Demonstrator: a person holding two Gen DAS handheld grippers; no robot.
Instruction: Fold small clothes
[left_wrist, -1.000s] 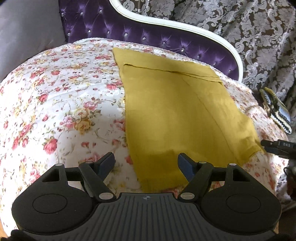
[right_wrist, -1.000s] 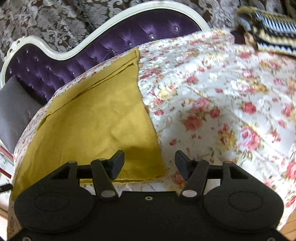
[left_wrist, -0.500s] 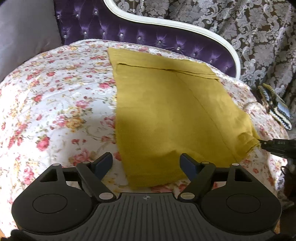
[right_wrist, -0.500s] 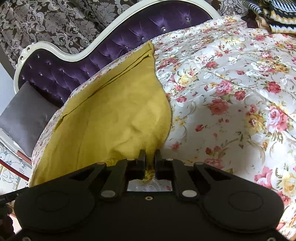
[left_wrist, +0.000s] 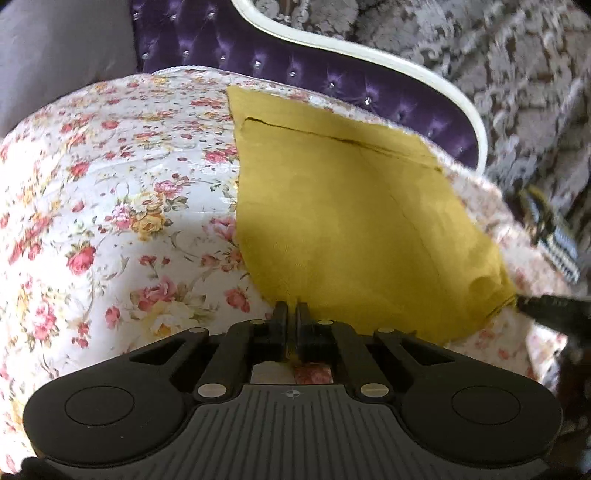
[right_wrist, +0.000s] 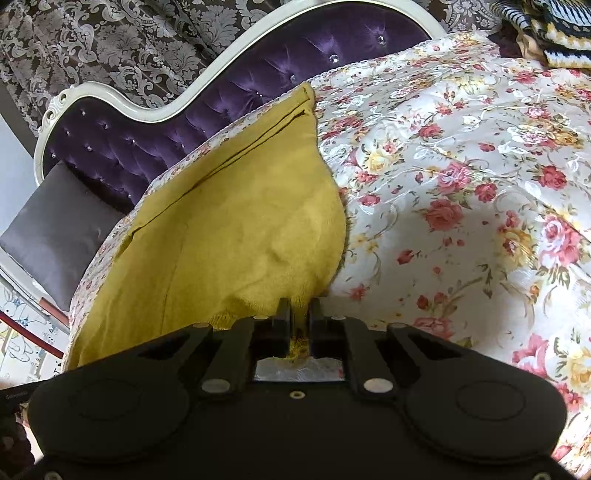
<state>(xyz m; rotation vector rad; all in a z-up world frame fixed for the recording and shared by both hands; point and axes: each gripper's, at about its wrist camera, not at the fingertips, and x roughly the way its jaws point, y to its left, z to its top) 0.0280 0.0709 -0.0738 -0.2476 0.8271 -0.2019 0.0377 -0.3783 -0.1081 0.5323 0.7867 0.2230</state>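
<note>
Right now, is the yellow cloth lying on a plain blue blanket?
No, the mustard-yellow knitted cloth lies on a white quilted bedspread printed with red and yellow roses.

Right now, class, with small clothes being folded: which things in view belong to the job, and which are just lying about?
Part of the job:
- mustard garment, flat on the floral bedspread
- left gripper, shut on its near edge
- right gripper, shut on its near corner

Just lying about:
- striped knit
- grey cushion
- purple headboard
</note>
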